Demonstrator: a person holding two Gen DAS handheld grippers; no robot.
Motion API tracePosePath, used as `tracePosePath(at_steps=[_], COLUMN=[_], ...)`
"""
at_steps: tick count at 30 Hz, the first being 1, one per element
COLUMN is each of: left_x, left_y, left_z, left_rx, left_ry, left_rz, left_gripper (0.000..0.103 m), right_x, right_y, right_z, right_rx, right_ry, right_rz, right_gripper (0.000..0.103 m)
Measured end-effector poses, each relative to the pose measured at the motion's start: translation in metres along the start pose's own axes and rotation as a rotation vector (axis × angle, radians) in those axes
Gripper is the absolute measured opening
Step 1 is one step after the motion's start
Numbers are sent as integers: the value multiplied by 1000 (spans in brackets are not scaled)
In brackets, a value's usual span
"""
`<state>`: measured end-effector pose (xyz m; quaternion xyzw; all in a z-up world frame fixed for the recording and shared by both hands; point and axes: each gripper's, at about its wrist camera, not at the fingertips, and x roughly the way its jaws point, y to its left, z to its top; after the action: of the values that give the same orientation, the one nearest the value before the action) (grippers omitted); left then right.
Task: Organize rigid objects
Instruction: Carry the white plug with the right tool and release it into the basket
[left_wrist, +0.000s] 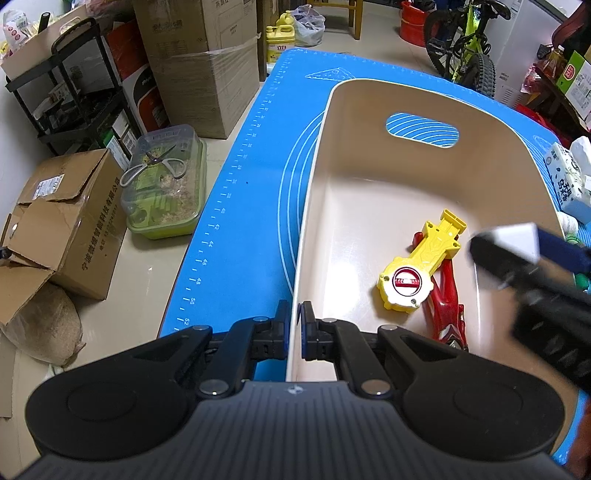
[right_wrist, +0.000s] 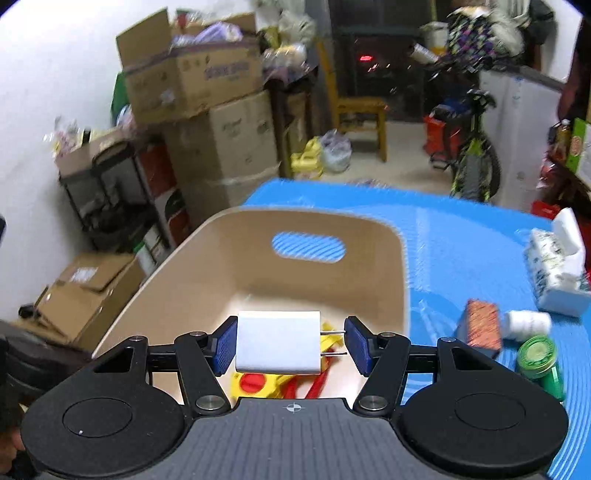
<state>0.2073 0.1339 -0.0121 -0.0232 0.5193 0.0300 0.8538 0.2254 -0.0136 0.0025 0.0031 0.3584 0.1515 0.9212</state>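
Observation:
A beige bin (left_wrist: 369, 192) with a handle slot stands on the blue mat (left_wrist: 251, 155). My left gripper (left_wrist: 294, 334) is shut on the bin's near left wall. Inside the bin lie a yellow toy launcher (left_wrist: 417, 266) and a red toy (left_wrist: 445, 310) under it. My right gripper (right_wrist: 290, 345) is over the bin (right_wrist: 229, 266), shut on a white plug adapter (right_wrist: 277, 341) whose two prongs touch the right pad. It shows blurred in the left wrist view (left_wrist: 517, 240).
On the mat right of the bin lie a brown block (right_wrist: 482, 328), a white bottle (right_wrist: 528, 323), a green-lidded jar (right_wrist: 539, 360) and a tissue pack (right_wrist: 557, 273). Cardboard boxes (left_wrist: 62, 229), a shelf rack and a green container (left_wrist: 166, 184) stand on the floor to the left.

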Motion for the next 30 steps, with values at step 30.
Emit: tracePosePath(at_steps=[30], left_x=[0], left_y=[0], left_z=[0], left_rx=[3], left_ry=[-1], left_rz=[0], left_gripper=[7], right_x=[-36], right_y=[-40], right_z=[17], right_rx=[76], right_ry=[-36], right_rz=[-11], right_gripper=[76])
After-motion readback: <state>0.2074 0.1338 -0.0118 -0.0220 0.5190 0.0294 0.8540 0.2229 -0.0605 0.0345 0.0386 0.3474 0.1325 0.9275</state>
